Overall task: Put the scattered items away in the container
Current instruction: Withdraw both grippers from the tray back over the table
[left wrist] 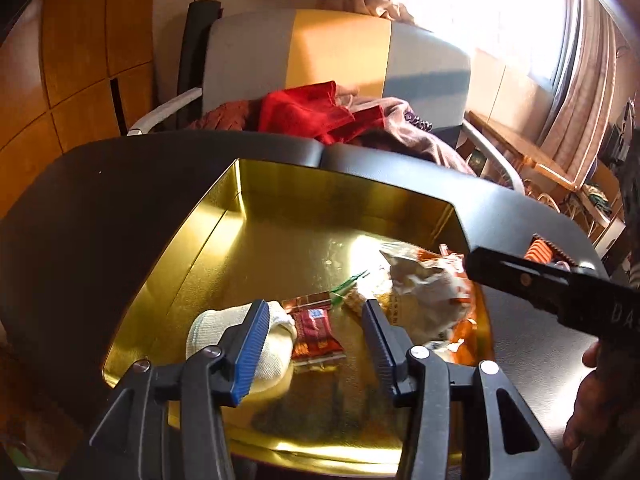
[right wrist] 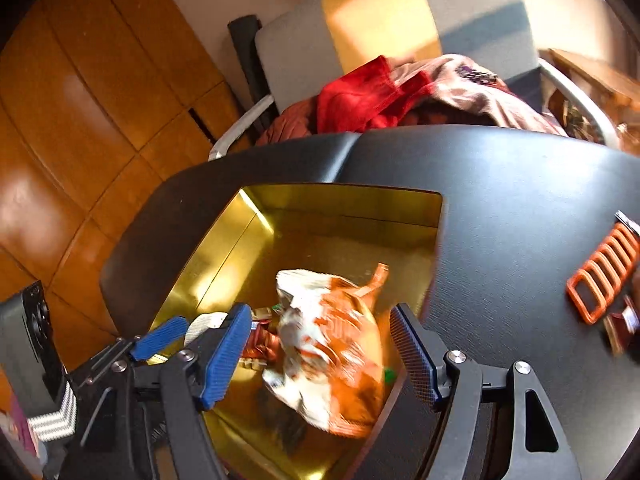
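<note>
A gold tin [left wrist: 168, 256] sits on the black table [left wrist: 92, 208]. In it lie a white rolled sock [left wrist: 212, 332], a red snack packet [left wrist: 316, 332] and a crumpled orange-and-white bag [left wrist: 424, 292]. My left gripper [left wrist: 316, 340] is open and empty above the tin, over the sock and packet. In the right wrist view my right gripper [right wrist: 316, 348] is open above the tin [right wrist: 224, 256], with the orange-and-white bag [right wrist: 332, 344] blurred between its fingers. The left gripper's blue finger [right wrist: 160, 338] shows at lower left.
An orange ribbed object [right wrist: 604, 268] and a small dark packet [right wrist: 620, 328] lie on the table [right wrist: 520, 200] at right. A grey and yellow chair [left wrist: 340, 48] with red and brown clothes [left wrist: 316, 112] stands behind the table. Wood panelling is at left.
</note>
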`<state>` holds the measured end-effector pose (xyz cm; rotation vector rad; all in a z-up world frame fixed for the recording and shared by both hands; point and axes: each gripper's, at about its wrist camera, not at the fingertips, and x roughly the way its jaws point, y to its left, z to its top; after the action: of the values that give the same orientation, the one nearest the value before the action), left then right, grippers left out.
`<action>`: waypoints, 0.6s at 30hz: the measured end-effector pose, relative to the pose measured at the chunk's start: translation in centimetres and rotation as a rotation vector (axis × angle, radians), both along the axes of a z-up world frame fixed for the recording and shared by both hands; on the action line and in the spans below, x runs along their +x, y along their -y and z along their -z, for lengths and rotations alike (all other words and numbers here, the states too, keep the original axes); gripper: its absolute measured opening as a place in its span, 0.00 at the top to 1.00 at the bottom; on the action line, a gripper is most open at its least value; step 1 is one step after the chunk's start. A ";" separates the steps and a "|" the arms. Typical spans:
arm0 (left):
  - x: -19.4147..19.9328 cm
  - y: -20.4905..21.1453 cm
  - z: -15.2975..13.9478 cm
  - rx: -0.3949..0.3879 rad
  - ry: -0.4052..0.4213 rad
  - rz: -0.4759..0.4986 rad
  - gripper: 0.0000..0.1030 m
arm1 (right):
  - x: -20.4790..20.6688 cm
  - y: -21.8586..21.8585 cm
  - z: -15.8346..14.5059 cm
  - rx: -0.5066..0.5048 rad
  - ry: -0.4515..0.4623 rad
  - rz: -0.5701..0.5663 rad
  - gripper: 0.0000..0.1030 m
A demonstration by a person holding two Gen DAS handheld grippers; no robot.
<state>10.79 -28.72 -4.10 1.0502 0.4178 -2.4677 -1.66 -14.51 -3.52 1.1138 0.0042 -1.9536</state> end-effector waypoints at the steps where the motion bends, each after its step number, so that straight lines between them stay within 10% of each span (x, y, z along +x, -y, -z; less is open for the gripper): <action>1: 0.1 -0.3 -0.3 0.004 -0.010 0.006 0.52 | 0.1 -0.9 -0.1 -0.007 -0.002 0.014 0.29; 18: -6.2 -16.0 -2.0 0.011 0.014 0.405 0.52 | -3.9 -24.9 3.7 -0.026 0.056 0.462 0.29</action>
<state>4.61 -12.69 -2.14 1.2590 0.2305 -2.8078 -5.58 10.42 -7.20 1.2305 -0.3343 -2.3155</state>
